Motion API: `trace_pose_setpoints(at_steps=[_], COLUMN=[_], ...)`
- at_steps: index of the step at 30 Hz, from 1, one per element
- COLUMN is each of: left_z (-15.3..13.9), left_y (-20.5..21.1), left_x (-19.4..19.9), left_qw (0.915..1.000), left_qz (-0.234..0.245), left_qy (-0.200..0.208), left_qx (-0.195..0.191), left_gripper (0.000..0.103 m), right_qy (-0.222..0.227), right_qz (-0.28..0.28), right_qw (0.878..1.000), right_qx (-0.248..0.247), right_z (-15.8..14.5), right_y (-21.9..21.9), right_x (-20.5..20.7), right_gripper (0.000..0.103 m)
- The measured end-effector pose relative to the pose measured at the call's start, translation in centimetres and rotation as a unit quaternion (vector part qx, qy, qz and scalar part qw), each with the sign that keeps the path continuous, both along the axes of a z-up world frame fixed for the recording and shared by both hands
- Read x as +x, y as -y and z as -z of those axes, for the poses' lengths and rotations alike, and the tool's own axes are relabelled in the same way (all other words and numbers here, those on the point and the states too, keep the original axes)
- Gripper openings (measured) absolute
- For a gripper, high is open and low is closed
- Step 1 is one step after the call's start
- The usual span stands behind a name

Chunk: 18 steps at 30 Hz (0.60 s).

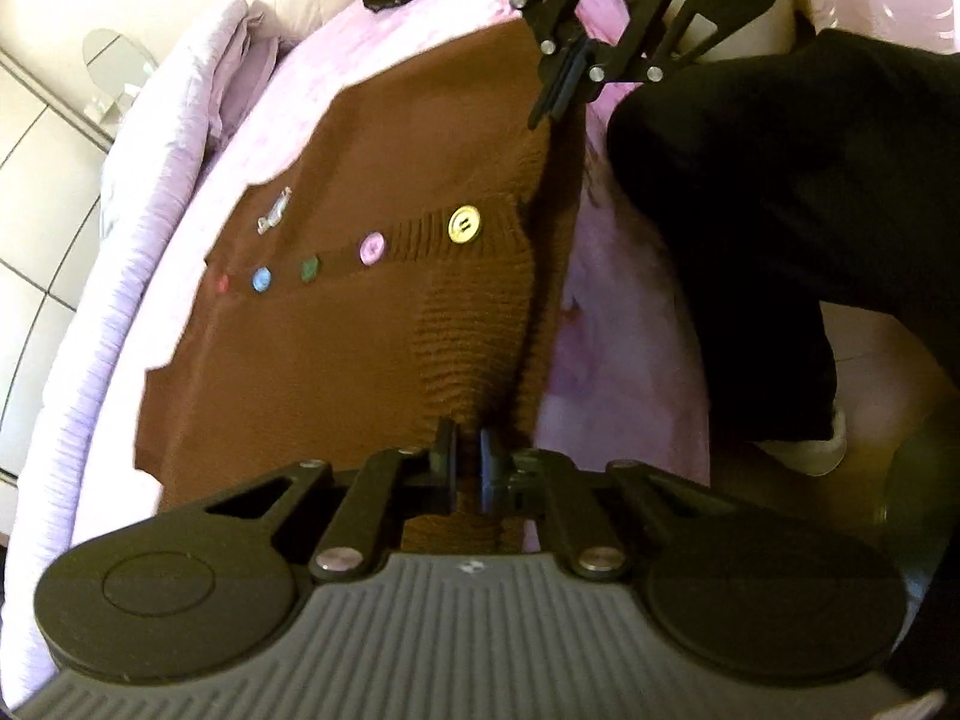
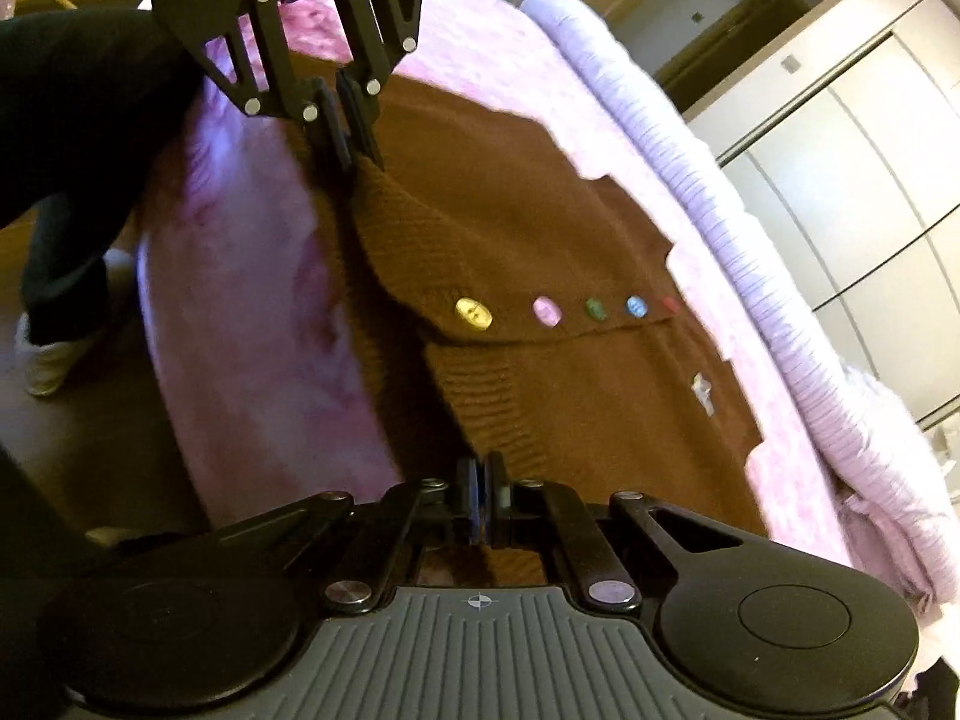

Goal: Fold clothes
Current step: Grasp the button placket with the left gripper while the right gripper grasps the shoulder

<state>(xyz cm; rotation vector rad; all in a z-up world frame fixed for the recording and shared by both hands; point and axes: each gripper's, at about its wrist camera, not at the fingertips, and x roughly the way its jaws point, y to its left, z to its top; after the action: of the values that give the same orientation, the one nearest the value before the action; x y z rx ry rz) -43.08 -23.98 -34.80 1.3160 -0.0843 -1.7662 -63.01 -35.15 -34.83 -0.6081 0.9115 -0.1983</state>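
Note:
A brown knit cardigan (image 1: 336,312) with a row of coloured buttons lies spread on a pink bed; it also shows in the right wrist view (image 2: 570,252). My left gripper (image 1: 467,461) is shut on the ribbed hem at one bottom corner. My right gripper (image 2: 481,483) is shut on the hem at the other corner. Each gripper shows in the other's view: the right gripper (image 1: 555,99) and the left gripper (image 2: 351,147), both pinching the brown hem near the bed's edge.
The pink bedspread (image 1: 624,360) hangs over the bed's edge beside the person's dark trouser leg (image 1: 780,240) and white shoe (image 2: 48,360). A lilac ribbed blanket (image 2: 750,240) lies along the far side. White wardrobe doors (image 2: 870,180) stand beyond.

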Motion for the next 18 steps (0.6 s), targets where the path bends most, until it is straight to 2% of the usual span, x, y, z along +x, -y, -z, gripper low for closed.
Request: trace_pose_setpoints(at_steps=[4,11,14,16,18], left_z=[-0.4,-1.2,-1.3,-2.0,-2.8], left_y=[-0.1,-0.3,-0.8,-1.2,-1.7], left_x=[0.0,-0.3,-0.3,0.2,0.9], left_qw=[1.0,0.9992,0.9986,0.9974,0.9955], left_qz=[0.0,-0.01,-0.016,-0.025,-0.039], left_qy=[-0.004,-0.039,-0.049,-0.063,-0.082], left_qx=[-0.002,0.009,0.016,0.024,0.027], left_gripper=[0.004,0.004,0.004,0.013,0.015], right_qy=[-0.002,-0.005,-0.005,-0.007,0.006], right_qz=[0.001,-0.001,0.015,0.024,0.045], right_qw=[1.0,1.0,1.0,0.999,0.998], right_qx=[0.009,0.019,0.026,0.033,0.035], right_z=[0.4,0.0,0.2,-0.4,-1.5], right_y=[-0.1,-0.4,0.1,0.0,-0.2], right_x=[0.2,-0.1,0.1,0.0,-0.4], right_gripper=[0.0,0.0,0.0,0.0,0.002])
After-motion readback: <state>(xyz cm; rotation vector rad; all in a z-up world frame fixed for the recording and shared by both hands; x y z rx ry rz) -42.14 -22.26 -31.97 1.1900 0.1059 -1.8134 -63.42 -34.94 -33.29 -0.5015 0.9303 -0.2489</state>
